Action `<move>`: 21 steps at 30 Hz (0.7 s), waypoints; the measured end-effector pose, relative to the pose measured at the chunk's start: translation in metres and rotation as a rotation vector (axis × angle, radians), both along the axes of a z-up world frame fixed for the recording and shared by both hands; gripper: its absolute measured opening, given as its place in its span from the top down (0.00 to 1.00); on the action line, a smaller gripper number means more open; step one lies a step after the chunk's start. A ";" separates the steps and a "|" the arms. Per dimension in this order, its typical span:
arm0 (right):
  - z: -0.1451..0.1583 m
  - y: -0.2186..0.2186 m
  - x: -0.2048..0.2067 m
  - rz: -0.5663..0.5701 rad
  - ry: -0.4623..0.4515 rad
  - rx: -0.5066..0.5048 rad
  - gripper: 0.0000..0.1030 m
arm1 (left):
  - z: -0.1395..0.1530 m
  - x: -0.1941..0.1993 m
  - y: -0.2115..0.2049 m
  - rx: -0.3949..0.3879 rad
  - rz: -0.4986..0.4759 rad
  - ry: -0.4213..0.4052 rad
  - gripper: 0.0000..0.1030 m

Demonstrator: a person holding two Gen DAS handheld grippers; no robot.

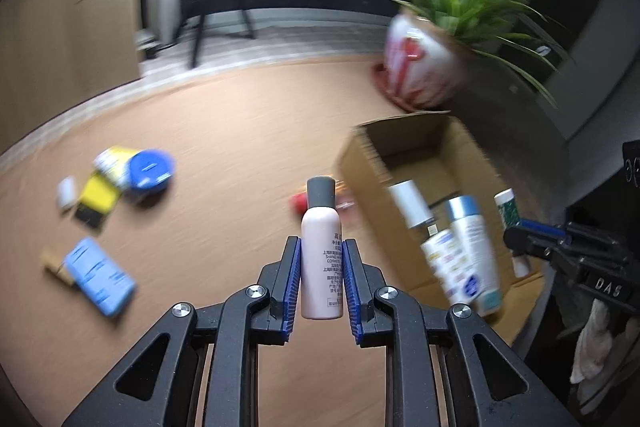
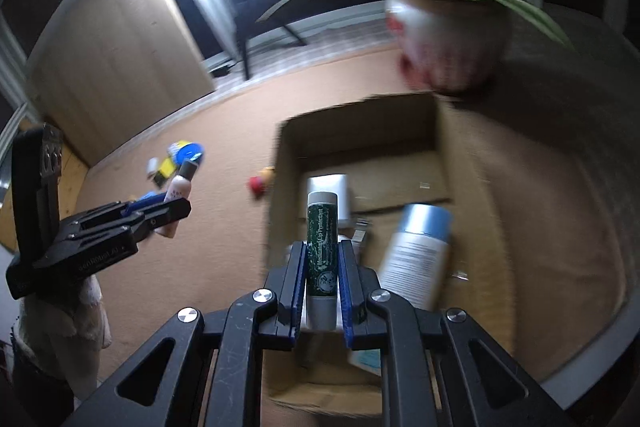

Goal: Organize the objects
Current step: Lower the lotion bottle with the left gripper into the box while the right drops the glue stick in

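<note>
Pale pink with a grey cap, the bottle (image 1: 321, 251) stands upright between the blue pads of your left gripper (image 1: 321, 247), which are closed against its sides; it hangs above the brown table (image 1: 224, 131), just left of the cardboard box (image 1: 362, 163). Your right gripper (image 2: 322, 251) is clamped the same way on a slim dark green tube (image 2: 322, 247) with a pale cap, held upright over the open box (image 2: 460, 155). Inside that box lie a white bottle with a light blue cap (image 2: 416, 251) and a white-capped container (image 2: 330, 191), tilted against each other. Just outside its left wall sits a small red and yellow item (image 2: 262, 183), too blurred to tell. Farther left on the table are a round blue tin (image 1: 152, 169), yellow packs (image 1: 98, 193) and a light blue box (image 1: 100, 277). Behind the box stands a potted plant (image 1: 420, 67).
</note>
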State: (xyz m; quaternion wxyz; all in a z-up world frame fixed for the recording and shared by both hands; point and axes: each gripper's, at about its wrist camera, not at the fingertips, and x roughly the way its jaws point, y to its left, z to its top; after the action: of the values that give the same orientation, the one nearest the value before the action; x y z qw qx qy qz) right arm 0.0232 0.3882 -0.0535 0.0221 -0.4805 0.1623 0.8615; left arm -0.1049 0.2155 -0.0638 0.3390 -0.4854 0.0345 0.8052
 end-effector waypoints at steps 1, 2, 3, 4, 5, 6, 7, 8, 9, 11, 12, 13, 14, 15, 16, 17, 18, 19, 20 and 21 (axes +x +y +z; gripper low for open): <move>-0.001 0.005 0.003 -0.012 -0.002 -0.002 0.87 | 0.002 0.001 0.012 0.004 -0.017 0.004 0.79; -0.002 0.010 0.006 -0.021 -0.004 -0.004 0.87 | 0.004 0.002 0.026 0.008 -0.036 0.006 0.79; -0.003 0.016 0.009 -0.032 -0.007 -0.005 0.87 | 0.005 0.002 0.038 0.013 -0.054 0.008 0.79; -0.004 0.021 0.012 -0.041 -0.008 -0.007 0.87 | 0.006 0.002 0.047 0.016 -0.067 0.010 0.79; -0.005 0.023 0.013 -0.046 -0.009 -0.010 0.87 | 0.006 0.003 0.058 0.019 -0.081 0.011 0.79; -0.006 0.027 0.015 -0.054 -0.010 -0.014 0.87 | 0.007 0.003 0.069 0.021 -0.096 0.012 0.79; -0.007 0.030 0.017 -0.057 -0.010 -0.015 0.87 | 0.007 0.004 0.078 0.022 -0.106 0.013 0.79; -0.008 0.031 0.018 -0.060 -0.010 -0.016 0.87 | 0.007 0.005 0.089 0.023 -0.117 0.015 0.79; -0.008 0.033 0.018 -0.061 -0.011 -0.017 0.87 | 0.007 0.005 0.098 0.023 -0.127 0.015 0.79; -0.010 0.036 0.018 -0.063 -0.013 -0.019 0.87 | 0.006 0.006 0.114 0.024 -0.141 0.013 0.79; -0.011 0.036 0.018 -0.065 -0.015 -0.018 0.86 | 0.005 0.006 0.120 0.023 -0.148 0.012 0.79; -0.013 0.038 0.018 -0.067 -0.016 -0.019 0.87 | 0.004 0.006 0.127 0.023 -0.154 0.012 0.79; -0.013 0.040 0.018 -0.069 -0.017 -0.021 0.86 | 0.003 0.007 0.132 0.025 -0.157 0.010 0.79; -0.014 0.041 0.018 -0.070 -0.019 -0.022 0.86 | 0.002 0.006 0.136 0.026 -0.157 0.010 0.79; -0.015 0.042 0.019 -0.068 -0.021 -0.025 0.86 | 0.001 0.007 0.141 0.028 -0.156 0.012 0.79; -0.015 0.043 0.019 -0.055 -0.021 -0.033 0.86 | 0.001 0.007 0.143 0.031 -0.156 0.014 0.79; -0.016 0.042 0.019 -0.050 -0.027 -0.030 0.83 | 0.001 0.008 0.144 0.033 -0.158 0.018 0.78; -0.016 0.042 0.019 -0.053 -0.038 -0.020 0.77 | 0.000 0.008 0.146 0.027 -0.157 0.024 0.74; -0.016 0.041 0.021 -0.058 -0.040 -0.012 0.60 | 0.000 0.007 0.147 0.012 -0.150 0.026 0.56; -0.015 0.041 0.022 -0.064 -0.031 -0.004 0.49 | 0.000 0.006 0.145 0.009 -0.143 0.028 0.46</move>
State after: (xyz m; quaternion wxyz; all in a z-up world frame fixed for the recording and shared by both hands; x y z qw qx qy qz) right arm 0.0449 0.4296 -0.0681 0.0511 -0.4886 0.1787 0.8525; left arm -0.0985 0.3609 -0.0636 0.3972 -0.4690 0.0702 0.7857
